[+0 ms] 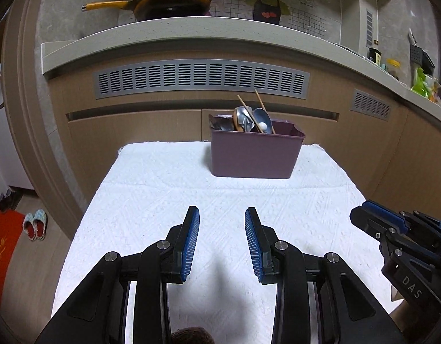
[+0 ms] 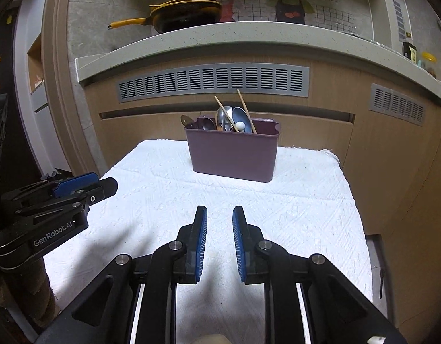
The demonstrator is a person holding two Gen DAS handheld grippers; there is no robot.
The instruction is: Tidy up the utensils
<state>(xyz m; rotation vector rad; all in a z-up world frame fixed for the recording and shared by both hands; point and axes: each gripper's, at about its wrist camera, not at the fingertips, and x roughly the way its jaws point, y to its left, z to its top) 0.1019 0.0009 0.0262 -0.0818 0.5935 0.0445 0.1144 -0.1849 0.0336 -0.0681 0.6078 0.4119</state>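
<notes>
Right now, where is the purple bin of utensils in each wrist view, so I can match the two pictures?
Left wrist view: purple bin sits right of centre, at the far edge of the white cloth.
Right wrist view: the bin sits near centre, also at the cloth's far edge.
Shared landmark: the long grey vent on the cabinet behind the bin, with the yellow pan on the counter above.

Utensils (image 1: 250, 120) in bin (image 1: 254, 154) on towel's (image 1: 163, 200) far edge.
</notes>
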